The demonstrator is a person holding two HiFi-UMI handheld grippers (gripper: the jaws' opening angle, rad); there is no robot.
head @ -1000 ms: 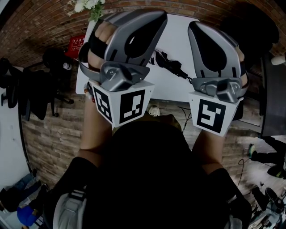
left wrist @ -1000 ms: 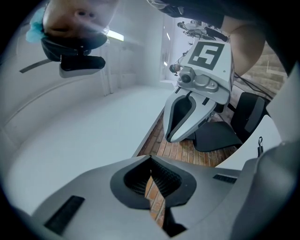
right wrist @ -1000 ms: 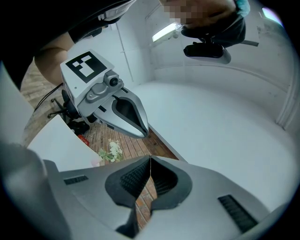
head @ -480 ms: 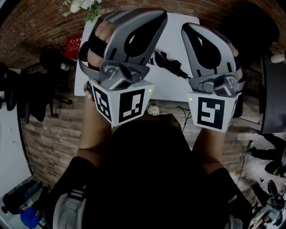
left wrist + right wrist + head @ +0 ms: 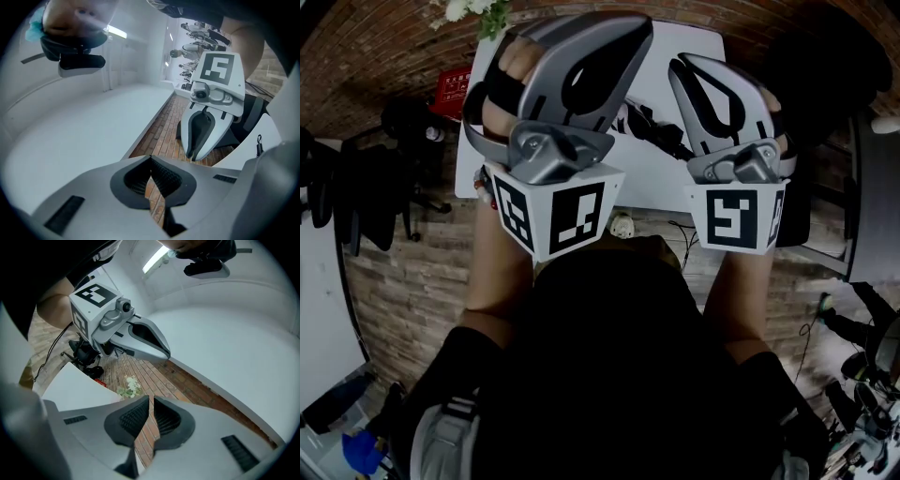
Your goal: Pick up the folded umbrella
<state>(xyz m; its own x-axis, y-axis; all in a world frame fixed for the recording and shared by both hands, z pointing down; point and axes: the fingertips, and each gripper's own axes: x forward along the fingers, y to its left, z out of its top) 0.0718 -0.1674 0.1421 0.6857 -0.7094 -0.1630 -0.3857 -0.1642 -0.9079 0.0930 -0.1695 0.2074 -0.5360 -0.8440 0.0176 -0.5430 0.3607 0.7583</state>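
The folded umbrella [image 5: 650, 129] is a black bundle lying on the white table [image 5: 675, 178]; only a strip of it shows in the head view, in the gap between my two grippers. Both grippers are held above the table's near edge and point away from me. My left gripper [image 5: 630, 26] has its pads together with nothing in them, as the left gripper view confirms [image 5: 151, 160]. My right gripper [image 5: 682, 67] sits slightly lower; its pads [image 5: 151, 401] stand a hair apart and hold nothing. Neither gripper touches the umbrella.
Black office chairs [image 5: 356, 187] stand on the brick floor to the left, and another dark chair [image 5: 825, 56] at the far right. A red box [image 5: 450, 89] and white flowers [image 5: 483, 11] are by the table's far left corner. A cable [image 5: 684, 234] trails below the table's edge.
My right gripper has sunk, shifted a little left in the head view and rolled, so its marker cube now faces me squarely. The left gripper has hardly moved.
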